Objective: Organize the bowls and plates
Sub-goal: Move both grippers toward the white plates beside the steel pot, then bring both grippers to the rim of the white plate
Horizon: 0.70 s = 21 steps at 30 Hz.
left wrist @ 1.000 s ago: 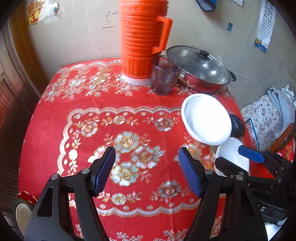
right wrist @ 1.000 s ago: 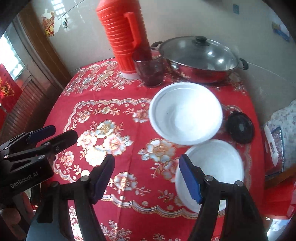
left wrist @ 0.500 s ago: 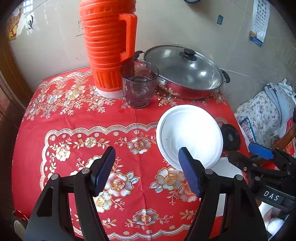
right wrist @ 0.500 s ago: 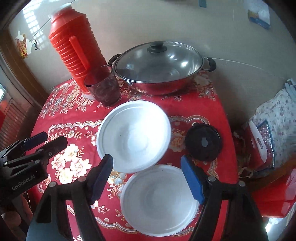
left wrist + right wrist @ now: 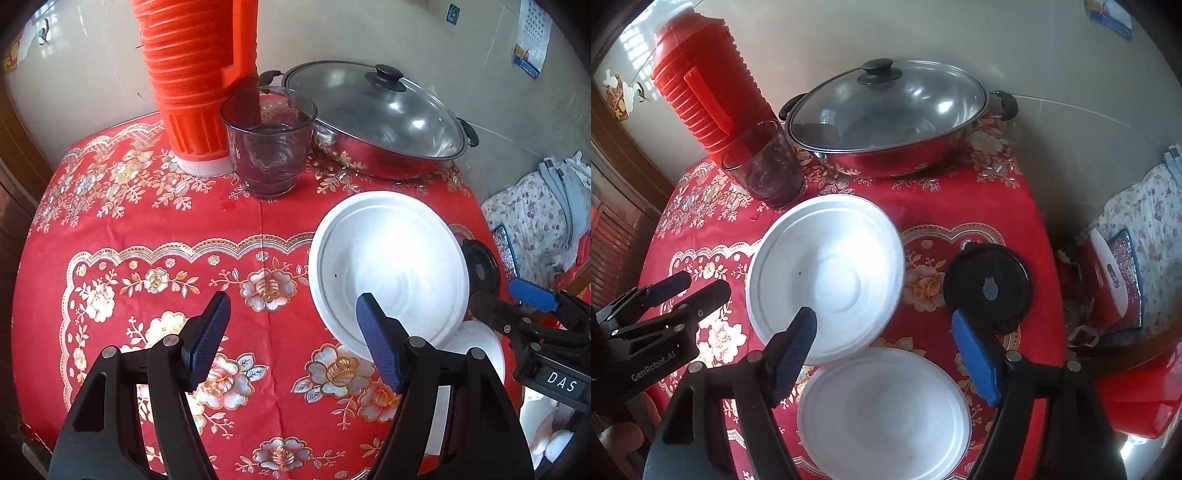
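Red tablecloth [image 5: 155, 236] with gold and white floral print covers the table. At the back, against the wall: tall ribbed orange thermos jug [image 5: 192, 77] on a white base. Smoky glass tumbler [image 5: 269, 147] stands upright just in front of it. Beside that, steel pan [image 5: 890, 122] with glass lid and black knob. Round black lid [image 5: 990, 284] lies flat near the table's edge. Floral fabric [image 5: 535, 218] off to the side.

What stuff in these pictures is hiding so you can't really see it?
- Near white bowl: left wrist view, mostly hidden behind the left gripper and the far white bowl.
- Orange thermos: left wrist view, top cut off by the edge.
- Black lid: left wrist view, mostly hidden by the far bowl.
- Pot contents: right wrist view, reflections on the glass lid hide them.
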Each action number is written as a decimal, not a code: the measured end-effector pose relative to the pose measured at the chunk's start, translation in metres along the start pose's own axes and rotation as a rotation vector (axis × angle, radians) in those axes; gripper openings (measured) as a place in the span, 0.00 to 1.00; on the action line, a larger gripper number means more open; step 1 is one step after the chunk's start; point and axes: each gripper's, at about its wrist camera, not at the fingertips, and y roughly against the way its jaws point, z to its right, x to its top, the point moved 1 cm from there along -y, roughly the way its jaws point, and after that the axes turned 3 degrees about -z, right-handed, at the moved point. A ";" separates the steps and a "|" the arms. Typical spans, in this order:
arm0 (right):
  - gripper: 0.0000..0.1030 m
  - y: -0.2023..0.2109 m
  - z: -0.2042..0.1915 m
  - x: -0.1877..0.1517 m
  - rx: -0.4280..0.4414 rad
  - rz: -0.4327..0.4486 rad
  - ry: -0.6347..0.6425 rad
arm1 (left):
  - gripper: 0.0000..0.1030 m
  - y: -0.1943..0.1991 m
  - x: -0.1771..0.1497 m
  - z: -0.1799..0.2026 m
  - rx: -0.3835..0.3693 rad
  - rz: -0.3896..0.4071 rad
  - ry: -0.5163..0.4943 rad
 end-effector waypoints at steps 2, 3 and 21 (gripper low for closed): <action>0.74 -0.003 0.002 0.000 0.003 -0.006 -0.006 | 0.69 -0.003 0.000 0.000 -0.002 -0.007 0.004; 0.74 -0.003 0.002 0.000 0.003 -0.007 -0.007 | 0.69 -0.005 0.000 0.000 -0.003 -0.009 0.006; 0.74 -0.012 0.000 0.009 0.011 -0.019 0.003 | 0.69 -0.022 0.001 -0.001 -0.010 -0.041 0.017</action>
